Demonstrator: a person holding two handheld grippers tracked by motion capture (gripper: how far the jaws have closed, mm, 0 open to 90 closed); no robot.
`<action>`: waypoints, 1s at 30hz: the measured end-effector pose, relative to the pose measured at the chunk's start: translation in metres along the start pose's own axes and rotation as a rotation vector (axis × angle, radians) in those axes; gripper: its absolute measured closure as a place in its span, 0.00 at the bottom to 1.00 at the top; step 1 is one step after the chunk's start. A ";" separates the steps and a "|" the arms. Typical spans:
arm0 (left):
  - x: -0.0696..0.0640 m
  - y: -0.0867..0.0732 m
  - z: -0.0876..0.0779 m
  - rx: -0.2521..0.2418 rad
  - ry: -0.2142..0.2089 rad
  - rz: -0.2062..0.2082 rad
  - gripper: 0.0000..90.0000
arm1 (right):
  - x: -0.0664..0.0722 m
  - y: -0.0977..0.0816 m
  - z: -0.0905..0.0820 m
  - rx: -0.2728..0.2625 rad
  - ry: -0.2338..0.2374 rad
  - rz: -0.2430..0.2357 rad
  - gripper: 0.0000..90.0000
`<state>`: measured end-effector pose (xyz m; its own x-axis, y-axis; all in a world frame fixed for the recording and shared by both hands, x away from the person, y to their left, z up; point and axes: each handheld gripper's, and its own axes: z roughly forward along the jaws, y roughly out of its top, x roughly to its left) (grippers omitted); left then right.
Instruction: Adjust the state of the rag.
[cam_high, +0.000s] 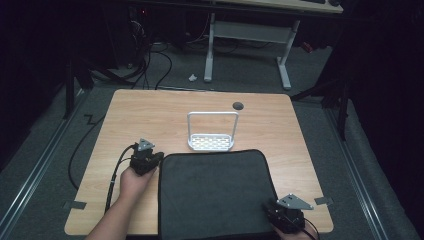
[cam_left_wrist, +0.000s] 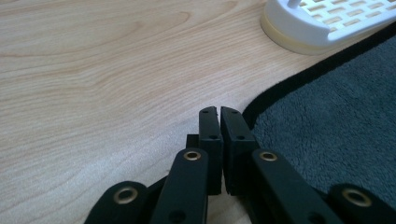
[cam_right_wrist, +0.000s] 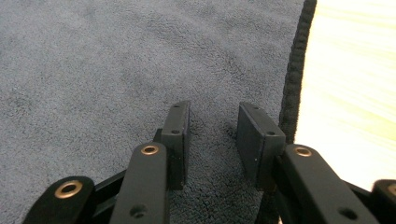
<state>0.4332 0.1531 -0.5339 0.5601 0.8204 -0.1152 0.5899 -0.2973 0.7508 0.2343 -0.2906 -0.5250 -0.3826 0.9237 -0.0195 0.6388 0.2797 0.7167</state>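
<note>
No legible text or markings

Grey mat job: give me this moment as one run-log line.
left tongs: shut, empty, by grey mat left edge | right tongs: open, over mat's right edge | white rack: upright behind mat

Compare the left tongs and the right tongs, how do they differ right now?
The left tongs are shut, jaws nearly touching; the right tongs stand open with a clear gap. The left tongs sit over the light wooden table, beside the dark grey fleece mat; the right tongs sit over the mat, near its bound edge. Both are black, two-jawed and hold nothing.
</note>
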 end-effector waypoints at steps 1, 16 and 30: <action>-0.001 0.002 0.002 0.007 0.004 0.010 0.98 | 0.000 0.000 0.000 0.000 -0.001 0.001 0.73; -0.009 0.001 -0.030 -0.118 -0.019 -0.064 0.65 | 0.020 0.011 -0.007 -0.108 0.002 -0.015 0.68; -0.012 -0.015 -0.024 -0.124 -0.075 -0.112 0.55 | 0.122 0.059 0.021 -0.159 0.165 -0.203 0.64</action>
<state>0.4039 0.1598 -0.5278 0.5396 0.8047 -0.2477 0.5775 -0.1396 0.8044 0.2394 -0.1559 -0.4992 -0.6034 0.7944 -0.0698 0.4301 0.3979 0.8104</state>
